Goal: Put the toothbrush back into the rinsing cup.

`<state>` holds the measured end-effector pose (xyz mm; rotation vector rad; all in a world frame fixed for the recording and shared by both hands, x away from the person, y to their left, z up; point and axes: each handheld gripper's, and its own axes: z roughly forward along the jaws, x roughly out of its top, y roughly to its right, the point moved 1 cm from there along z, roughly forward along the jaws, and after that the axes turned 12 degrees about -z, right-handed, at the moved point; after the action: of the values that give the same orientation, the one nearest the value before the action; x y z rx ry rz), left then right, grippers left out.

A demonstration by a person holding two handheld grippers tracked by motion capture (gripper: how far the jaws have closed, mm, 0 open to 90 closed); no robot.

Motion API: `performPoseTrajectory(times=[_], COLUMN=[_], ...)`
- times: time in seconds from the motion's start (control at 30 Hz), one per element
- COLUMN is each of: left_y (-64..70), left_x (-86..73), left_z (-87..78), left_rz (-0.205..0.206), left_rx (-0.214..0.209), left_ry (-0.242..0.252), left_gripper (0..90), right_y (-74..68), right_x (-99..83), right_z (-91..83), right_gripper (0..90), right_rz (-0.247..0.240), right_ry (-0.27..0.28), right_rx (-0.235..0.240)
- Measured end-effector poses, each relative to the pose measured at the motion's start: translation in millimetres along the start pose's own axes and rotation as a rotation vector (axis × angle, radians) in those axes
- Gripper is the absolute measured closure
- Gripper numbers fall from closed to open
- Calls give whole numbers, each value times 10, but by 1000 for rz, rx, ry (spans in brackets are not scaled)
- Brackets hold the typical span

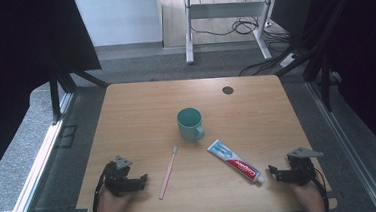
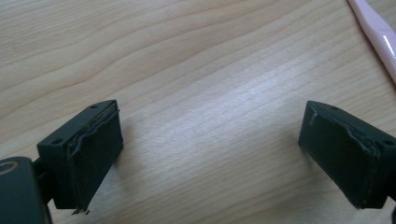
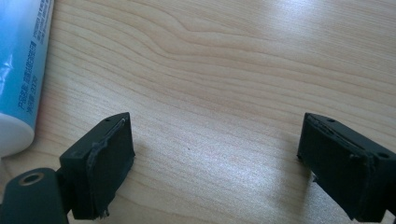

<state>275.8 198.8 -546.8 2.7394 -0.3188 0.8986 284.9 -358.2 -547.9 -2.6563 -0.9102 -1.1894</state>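
A teal mug stands upright near the middle of the wooden table. In front of it lie a pink toothbrush and a toothpaste tube, its white cap toward the front right. My left gripper rests at the front left, open, with bare wood between its jaws; the pink toothbrush crosses the top right corner of its view. My right gripper sits at the front right, open over bare wood, just right of the tube's cap. The toothpaste tube lies left of its jaws.
A dark round spot marks the table's far right. Black frame struts stand beside the table's left and right edges. Beyond the far edge are a white desk frame and floor cables.
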Motion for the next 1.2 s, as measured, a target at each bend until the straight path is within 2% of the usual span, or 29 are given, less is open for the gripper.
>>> performPoseTrajectory(times=[0.33,0.43,0.7,0.83,0.87,1.2], left_y=[113,125,165,207,220,317], left_x=[93,123,247,337,383,554], left_z=[-2,-10,-56,-88,-94,-79], left_rz=[25,32,50,55,57,69], left_rx=[-7,-25,-11,-25,-22,-8], left_ry=[-71,-90,-134,-168,-190,-296], left_gripper=[149,157,204,214,216,255], right_y=[0,-1,-4,-5,-4,-6], right_x=[0,0,1,2,2,2], right_z=[1,1,2,2,3,3], right_gripper=[104,104,104,104,104,104], right_rz=[0,0,2,4,3,4], right_ry=[0,0,0,0,0,0], right_rx=[-1,-1,-3,-4,-4,-5])
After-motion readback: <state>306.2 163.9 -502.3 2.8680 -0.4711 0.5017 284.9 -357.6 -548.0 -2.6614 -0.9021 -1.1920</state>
